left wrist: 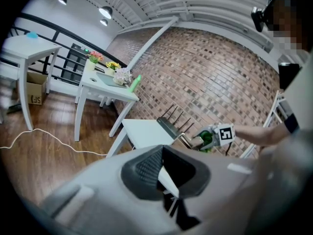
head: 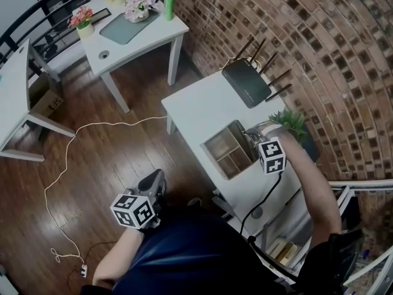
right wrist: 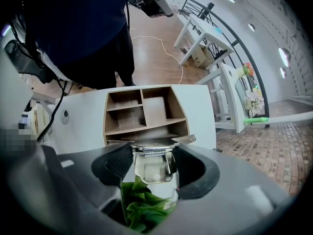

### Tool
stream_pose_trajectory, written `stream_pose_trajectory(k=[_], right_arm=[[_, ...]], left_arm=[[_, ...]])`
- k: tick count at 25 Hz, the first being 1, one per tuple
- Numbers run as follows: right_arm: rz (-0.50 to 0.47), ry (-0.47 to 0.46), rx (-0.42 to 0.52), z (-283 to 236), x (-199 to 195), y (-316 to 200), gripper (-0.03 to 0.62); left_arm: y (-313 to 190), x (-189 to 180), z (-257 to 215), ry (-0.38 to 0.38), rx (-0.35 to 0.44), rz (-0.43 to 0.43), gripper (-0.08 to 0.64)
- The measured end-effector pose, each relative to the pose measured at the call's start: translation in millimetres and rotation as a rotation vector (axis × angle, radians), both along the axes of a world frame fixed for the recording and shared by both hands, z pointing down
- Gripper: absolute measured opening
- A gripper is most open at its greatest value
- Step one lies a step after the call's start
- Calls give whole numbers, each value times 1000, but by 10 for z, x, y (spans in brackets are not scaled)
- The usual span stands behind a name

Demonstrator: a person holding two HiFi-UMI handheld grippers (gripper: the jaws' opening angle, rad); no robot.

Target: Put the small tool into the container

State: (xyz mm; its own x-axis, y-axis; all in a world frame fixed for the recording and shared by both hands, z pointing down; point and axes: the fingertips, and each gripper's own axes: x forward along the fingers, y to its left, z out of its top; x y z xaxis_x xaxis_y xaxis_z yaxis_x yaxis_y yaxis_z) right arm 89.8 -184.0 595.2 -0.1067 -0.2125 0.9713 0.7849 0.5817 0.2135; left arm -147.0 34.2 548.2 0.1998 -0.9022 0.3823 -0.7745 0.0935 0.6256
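A shiny metal spring clip sits between the pads of my right gripper, which is shut on it and points steeply down. Just beyond the clip stands a wooden organizer box with several open compartments, on the white table. In the head view the right gripper hovers at the box's right edge, the clip over its rim. My left gripper hangs low beside the person's body, over the wooden floor, its jaws together with nothing in them.
A black router with antennas lies at the table's far end. A green potted plant stands right of the box, its leaves under my right gripper. A white cable trails across the floor. A second white table holds flowers and a green bottle.
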Motion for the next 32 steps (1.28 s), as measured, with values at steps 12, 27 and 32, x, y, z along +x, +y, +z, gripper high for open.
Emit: stream_pose_trajectory(k=[12, 27, 32], right_arm=[[-24, 45, -40, 251, 46, 24, 276], [-59, 57, -67, 440, -24, 89, 276], [-50, 7, -51, 447, -73, 33, 276]], left_arm=[[17, -15, 18, -10, -21, -12, 3], [98, -47, 49, -12, -44, -34, 5], [106, -58, 51, -10, -49, -34, 4]])
